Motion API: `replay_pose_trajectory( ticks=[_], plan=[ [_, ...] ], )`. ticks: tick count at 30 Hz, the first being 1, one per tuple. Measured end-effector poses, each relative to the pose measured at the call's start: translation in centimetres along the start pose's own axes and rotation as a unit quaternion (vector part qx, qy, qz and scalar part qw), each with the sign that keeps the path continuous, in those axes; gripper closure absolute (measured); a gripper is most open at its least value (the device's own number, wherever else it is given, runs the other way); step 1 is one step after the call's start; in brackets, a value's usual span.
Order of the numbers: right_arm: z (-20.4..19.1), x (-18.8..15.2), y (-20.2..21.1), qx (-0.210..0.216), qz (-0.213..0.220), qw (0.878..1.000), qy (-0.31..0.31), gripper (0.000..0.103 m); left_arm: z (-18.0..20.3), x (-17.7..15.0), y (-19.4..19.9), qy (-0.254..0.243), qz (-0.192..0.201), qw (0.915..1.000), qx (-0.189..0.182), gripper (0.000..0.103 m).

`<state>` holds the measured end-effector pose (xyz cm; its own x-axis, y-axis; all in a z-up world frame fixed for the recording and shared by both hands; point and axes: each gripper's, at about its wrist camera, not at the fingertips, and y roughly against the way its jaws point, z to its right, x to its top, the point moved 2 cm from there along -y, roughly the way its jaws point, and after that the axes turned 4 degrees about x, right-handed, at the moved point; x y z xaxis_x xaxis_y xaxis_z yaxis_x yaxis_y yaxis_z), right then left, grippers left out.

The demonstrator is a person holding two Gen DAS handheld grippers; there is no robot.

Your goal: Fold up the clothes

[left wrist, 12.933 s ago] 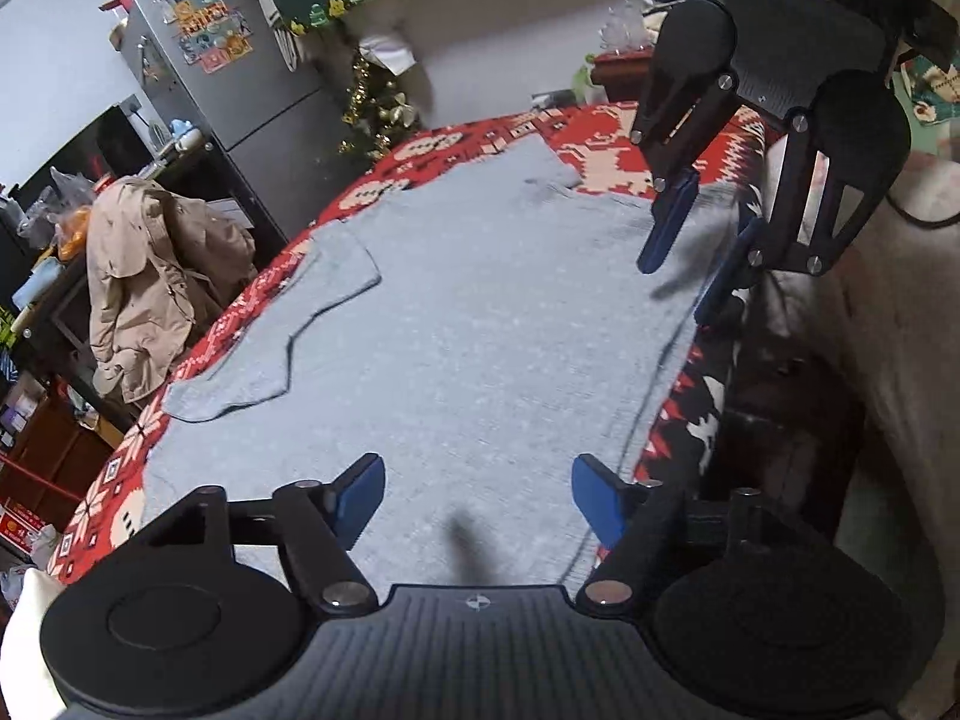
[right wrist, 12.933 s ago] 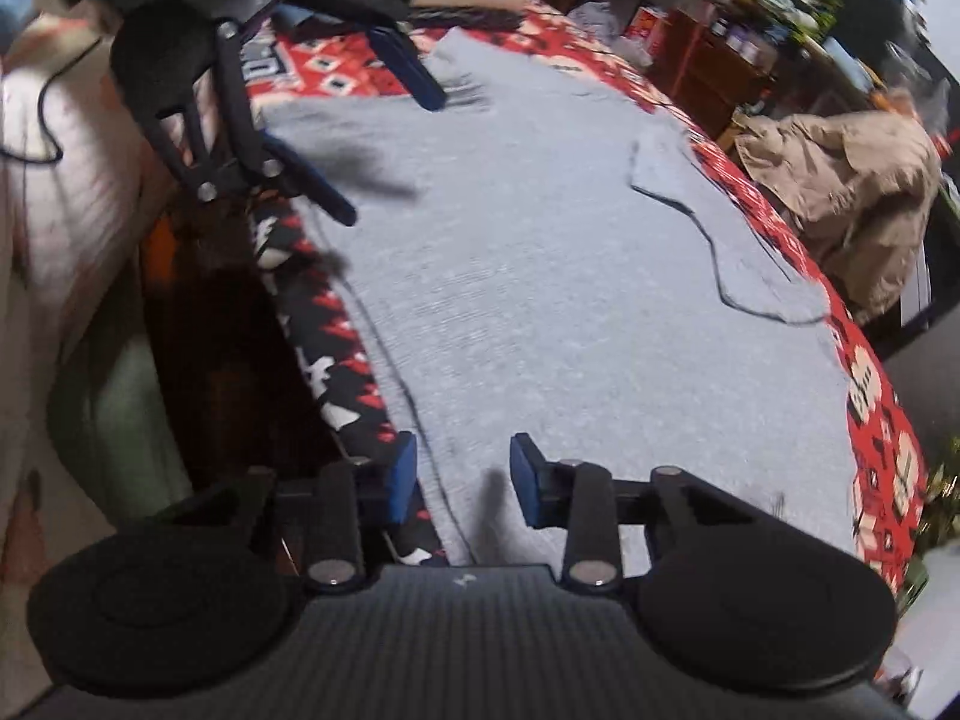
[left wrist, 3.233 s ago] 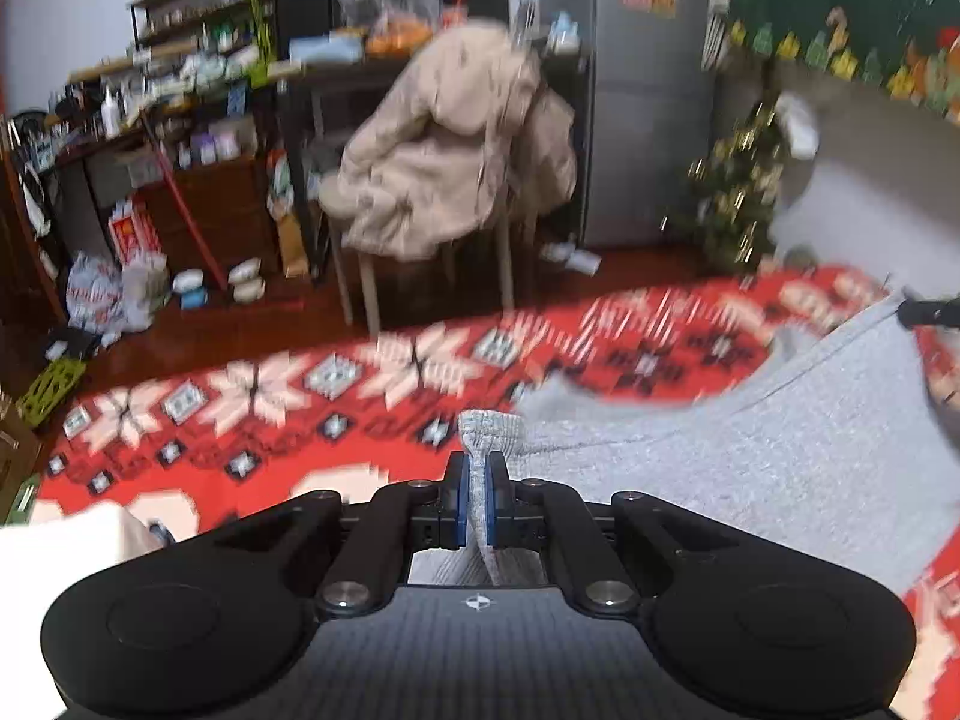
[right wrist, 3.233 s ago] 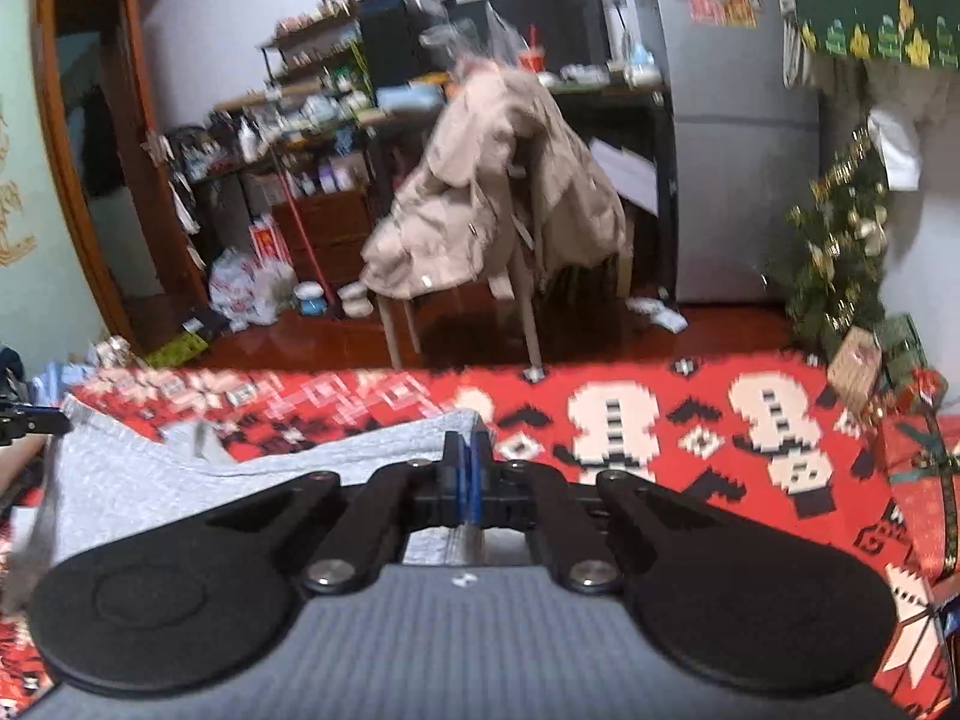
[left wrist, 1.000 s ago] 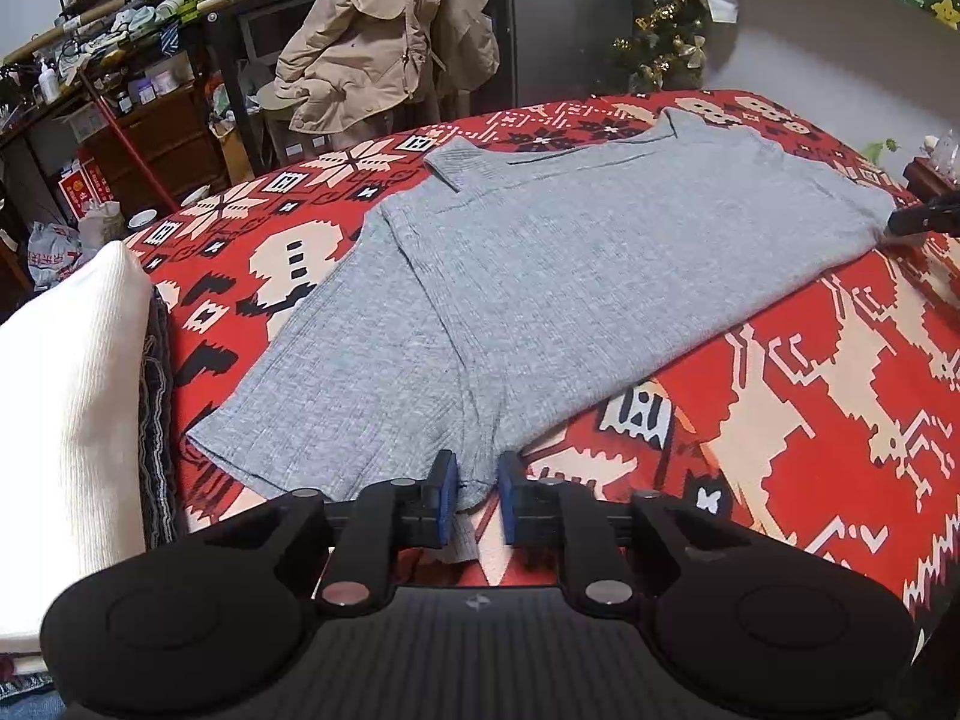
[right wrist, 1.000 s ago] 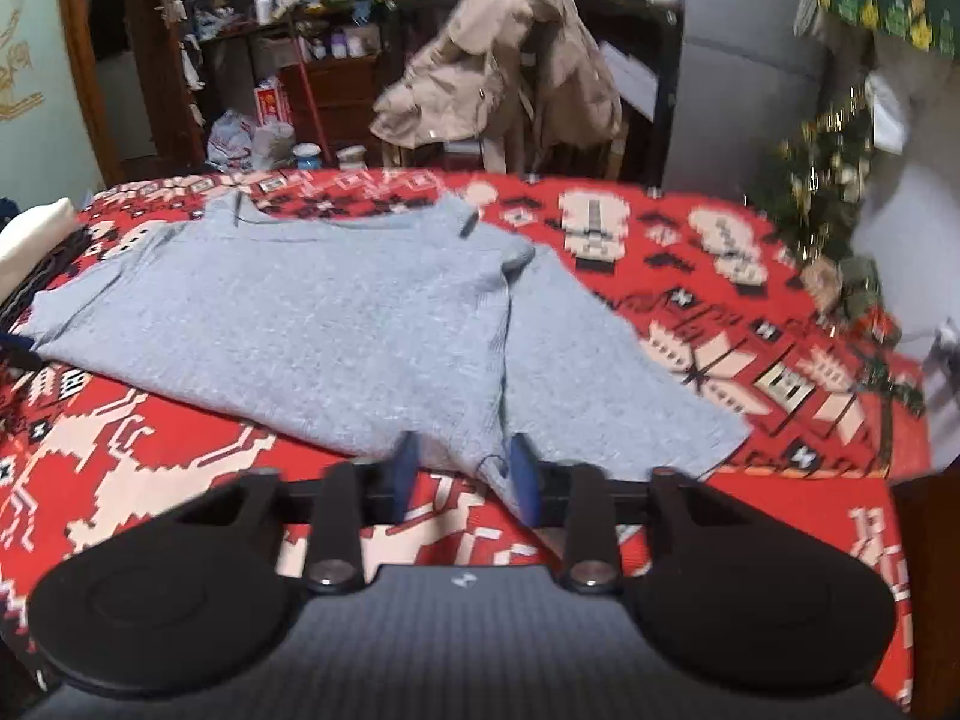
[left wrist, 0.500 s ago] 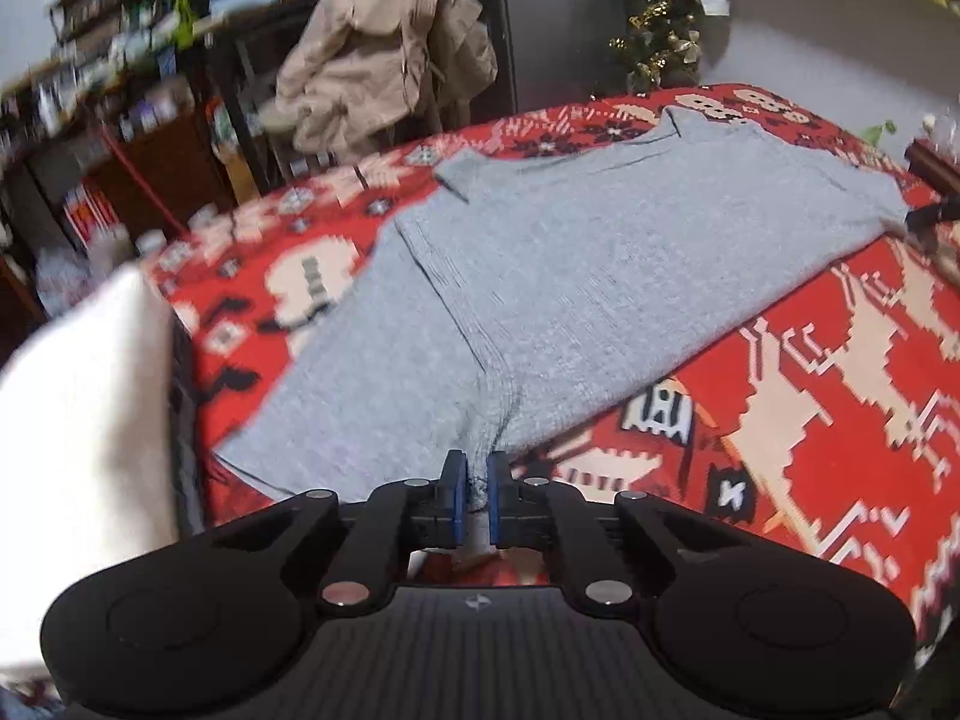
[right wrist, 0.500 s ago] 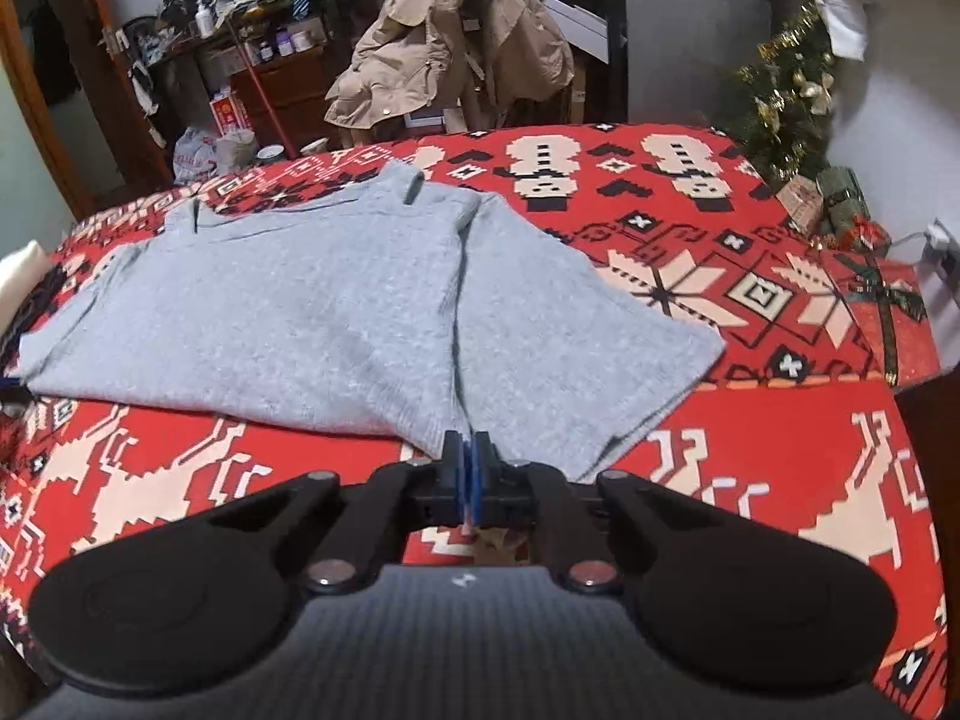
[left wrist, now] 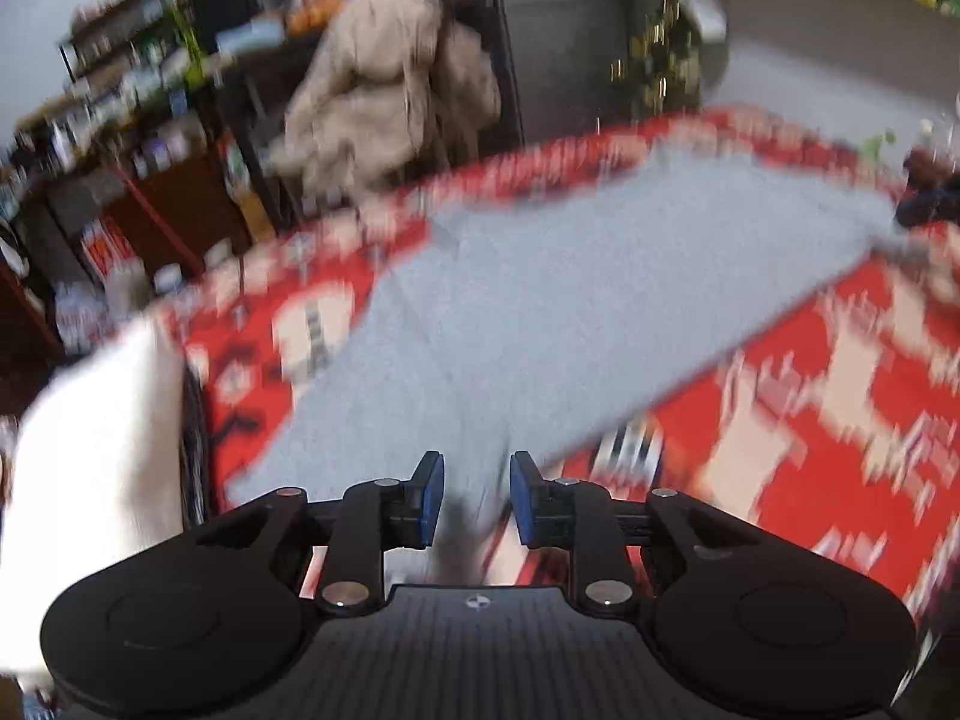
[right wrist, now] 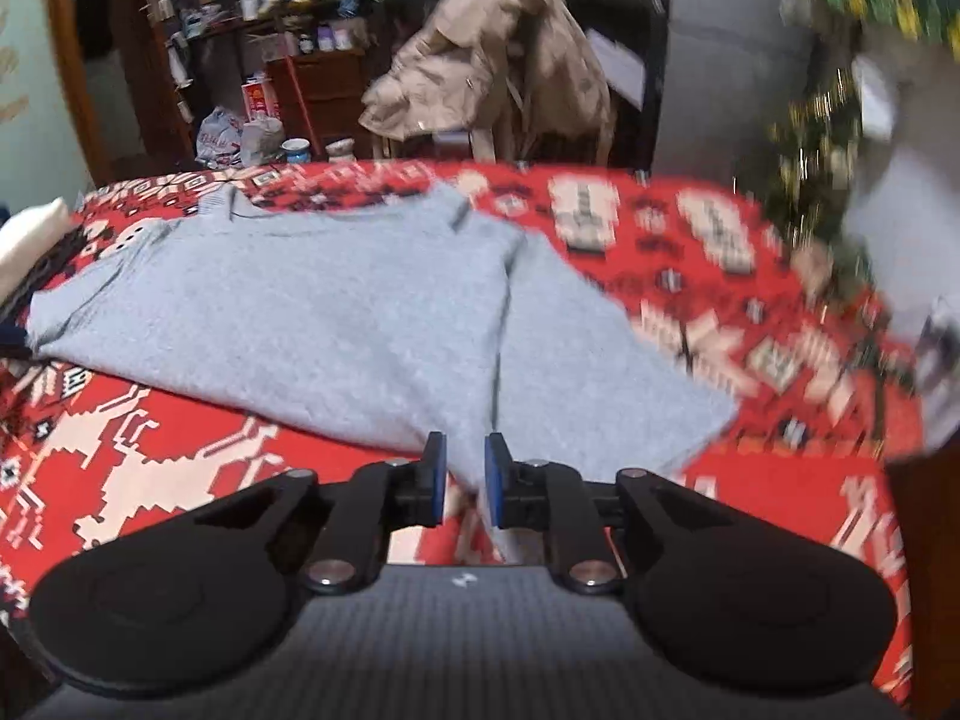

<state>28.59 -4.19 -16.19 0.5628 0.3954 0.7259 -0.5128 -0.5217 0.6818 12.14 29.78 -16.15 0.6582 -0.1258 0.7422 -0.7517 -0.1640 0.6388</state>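
Left wrist view: the left gripper point(left wrist: 477, 498) is opening, pads clear of the grey shirt point(left wrist: 570, 294) edge between them; the right gripper point(right wrist: 461, 480) likewise, over the red blanket point(right wrist: 150, 468).

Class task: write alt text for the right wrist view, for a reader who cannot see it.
A grey T-shirt lies folded on a red patterned blanket; the right gripper is opening, pads clear of its near corner. A beige coat hangs behind.

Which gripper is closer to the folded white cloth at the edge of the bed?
Left. The left gripper is beside the folded white cloth; the right gripper sees it across the grey shirt.
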Motion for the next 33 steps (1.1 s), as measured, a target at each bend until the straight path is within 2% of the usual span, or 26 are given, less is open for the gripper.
replay_pose_trajectory(
  ticks=[2,4,6,8,10,12,15,21,23,25,30,33],
  plan=[
    [-1.7,0.7,-0.4,0.023,0.01,1.0,0.012,0.082,1.4,1.6,-0.3,0.02,0.024,0.9991,-0.03,0.071],
    [-3.4,1.2,-1.8,0.047,0.008,0.999,0.013,0.082,3.5,2.9,-1.5,0.039,0.031,0.9959,-0.075,0.071],
    [-5.1,1.5,-3.7,0.06,0.002,0.998,0.012,0.082,5.8,3.8,-3.4,0.044,0.029,0.9953,-0.081,0.072],
    [-6.4,1.7,-5.5,0.069,-0.002,0.998,0.002,0.082,7.7,4.1,-5.5,0.058,0.015,0.9947,-0.084,0.084],
    [-7.2,1.7,-7.2,0.067,-0.005,0.998,-0.015,0.083,8.8,4.0,-7.2,0.078,-0.005,0.9918,-0.101,0.086],
    [-8.0,1.1,-8.2,0.047,-0.016,0.999,-0.015,0.086,9.5,3.5,-8.0,0.077,-0.024,0.9921,-0.097,0.087],
    [-9.0,0.0,-7.8,0.026,-0.004,1.0,0.001,0.086,9.5,2.5,-7.4,0.071,-0.016,0.9934,-0.089,0.086],
    [-9.2,-1.4,-6.4,0.023,0.001,1.0,-0.004,0.087,8.9,2.2,-6.3,0.078,-0.022,0.9928,-0.088,0.086],
    [-8.5,-1.2,-5.3,0.028,0.03,0.999,-0.026,0.089,8.4,2.4,-6.0,0.099,-0.011,0.9907,-0.093,0.086],
    [-7.5,-0.6,-4.7,-0.01,0.053,0.998,-0.03,0.089,8.4,2.8,-6.4,0.108,-0.011,0.9901,-0.089,0.086],
    [-4.5,-0.8,-6.3,-0.05,0.014,0.995,-0.082,0.09,8.8,2.7,-7.4,0.107,-0.022,0.9914,-0.072,0.086],
    [-4.8,-1.9,-5.7,-0.052,0.023,0.995,-0.079,0.09,8.9,1.9,-6.8,0.098,-0.018,0.9925,-0.07,0.086]
  ],
)
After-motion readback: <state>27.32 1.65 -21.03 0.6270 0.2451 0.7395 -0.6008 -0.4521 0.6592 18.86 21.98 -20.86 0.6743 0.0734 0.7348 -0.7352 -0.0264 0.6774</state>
